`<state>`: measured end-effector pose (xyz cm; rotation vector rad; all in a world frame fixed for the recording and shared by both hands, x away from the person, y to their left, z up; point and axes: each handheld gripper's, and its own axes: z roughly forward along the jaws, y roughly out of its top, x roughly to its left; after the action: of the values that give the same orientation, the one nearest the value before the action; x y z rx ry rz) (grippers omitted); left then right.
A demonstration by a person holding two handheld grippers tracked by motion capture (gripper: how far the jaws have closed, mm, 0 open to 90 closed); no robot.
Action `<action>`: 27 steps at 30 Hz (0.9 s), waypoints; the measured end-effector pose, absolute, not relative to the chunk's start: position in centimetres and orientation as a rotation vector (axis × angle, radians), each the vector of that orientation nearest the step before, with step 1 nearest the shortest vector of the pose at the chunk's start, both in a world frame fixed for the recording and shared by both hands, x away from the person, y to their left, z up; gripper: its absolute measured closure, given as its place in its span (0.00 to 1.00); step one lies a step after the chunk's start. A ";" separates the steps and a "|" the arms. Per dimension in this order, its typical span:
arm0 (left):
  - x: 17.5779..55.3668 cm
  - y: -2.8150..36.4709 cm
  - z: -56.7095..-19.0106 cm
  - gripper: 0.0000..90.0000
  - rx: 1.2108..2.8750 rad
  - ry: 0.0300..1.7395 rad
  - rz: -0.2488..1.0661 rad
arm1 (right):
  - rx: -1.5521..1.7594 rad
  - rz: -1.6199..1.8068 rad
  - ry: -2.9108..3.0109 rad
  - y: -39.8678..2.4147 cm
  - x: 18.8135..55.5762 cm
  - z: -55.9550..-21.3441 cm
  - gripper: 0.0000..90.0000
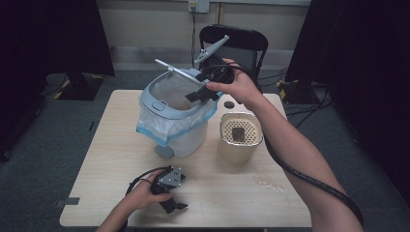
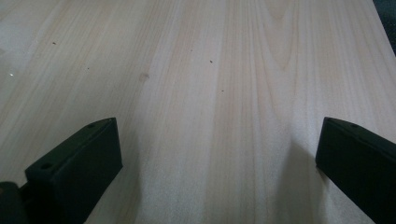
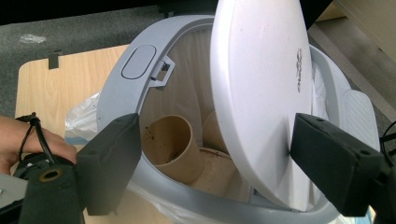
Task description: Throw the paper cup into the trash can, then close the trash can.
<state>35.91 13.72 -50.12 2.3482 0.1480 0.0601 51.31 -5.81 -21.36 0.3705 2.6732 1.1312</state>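
The table carries everything: a pale wooden top with a grey bin standing near its far middle, lined with a clear bag whose blue-edged rim folds over the outside, probably so the liner stays put when things drop in. The bin's round white lid stands tipped up on its hinge, leaving the mouth open, and inside lie brown paper cups on their sides, stained dark within. Just to the right of the bin on the table sits a cream perforated basket with a dark lump in it, and a small dark disc lies behind that. The right gripper hangs over the bin's far rim, its fingers spread wide and holding nothing; the cups lie below and between them, well down in the bin, which suggests a drop just made or a reach about to go in. The left gripper rests low on the near edge of the table, well apart from the bin, its fingers also wide open over bare wood, seemingly parked out of the way.
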 end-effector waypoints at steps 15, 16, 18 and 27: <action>35.9 13.7 -50.2 0.00 2.339 0.144 0.054 | 0.349 1.150 2.690 -4.9 50.6 -21.4 0.18; 35.9 13.7 -50.2 0.00 2.339 0.144 0.054 | 0.350 1.155 2.692 -4.8 50.6 -21.4 0.18; 35.9 13.7 -50.2 0.00 2.338 0.144 0.054 | 0.340 1.152 2.697 -4.7 50.6 -21.6 0.18; 35.9 13.7 -50.2 0.00 2.336 0.142 0.054 | 0.347 1.166 2.702 -4.5 50.4 -22.0 0.19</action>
<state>35.94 13.68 -50.20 2.3358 0.1421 0.0539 50.42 -4.46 -21.97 0.3472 2.7015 1.1658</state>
